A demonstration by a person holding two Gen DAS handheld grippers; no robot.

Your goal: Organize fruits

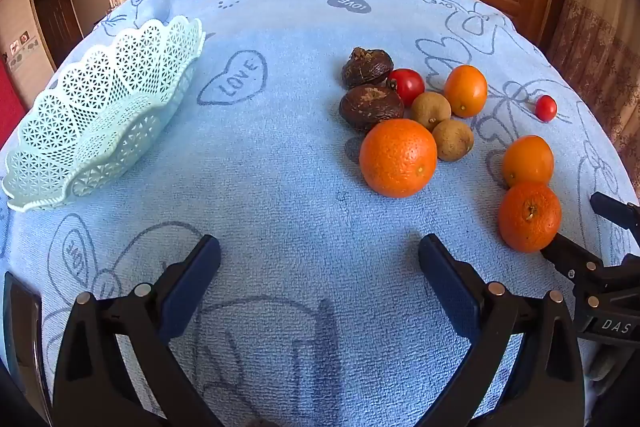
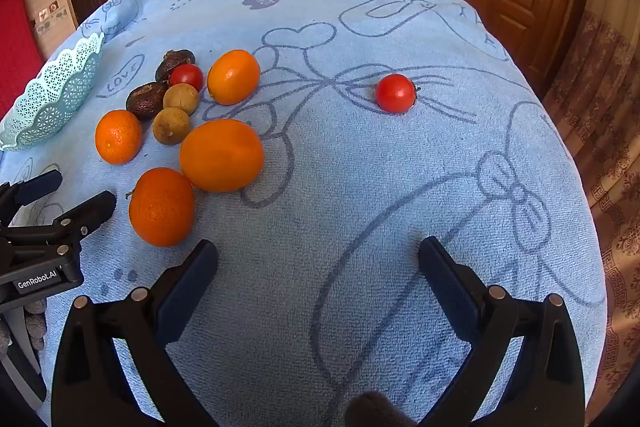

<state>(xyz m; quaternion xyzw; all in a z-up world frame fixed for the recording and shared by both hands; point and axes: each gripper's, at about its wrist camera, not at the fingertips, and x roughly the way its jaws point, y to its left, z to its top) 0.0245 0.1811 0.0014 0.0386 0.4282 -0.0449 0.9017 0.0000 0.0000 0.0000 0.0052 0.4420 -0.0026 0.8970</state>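
Left tool (image 1: 320, 267): fingers spread wide, nothing between them; low centre of the left wrist view, over bare cloth.
Right tool (image 2: 318, 269): likewise wide and empty; low centre of the right wrist view. It also shows at the right edge of the left view, just beside the near orange.
Basket (image 1: 100, 107): pale green lattice bowl, left of the left view, seemingly empty, well apart from the fruit.
Table (image 1: 288, 75): covered by a blue towel with "LOVE" prints.
Main cluster: large orange (image 1: 398, 157), two tan round fruits (image 1: 431, 109), two dark brown fruits (image 1: 370, 107), one tomato (image 1: 407, 85) and one small orange (image 1: 465, 91), packed close in the right half of the left view, several touching.
Near pair: two oranges (image 1: 529, 217) touching, lower right of the left view.
Stray tomato (image 2: 395, 93): alone, right of centre in the right view, well apart from the rest.
Stage (judgement): nothing yet in the basket; first pick pending.
Technique (judgement): start with an outlying fruit, so the fingers can straddle it without nudging neighbours; close gently, as round fruit rolls on towel; squeeze the tomatoes lightly, then lower into the basket rather than dropping.
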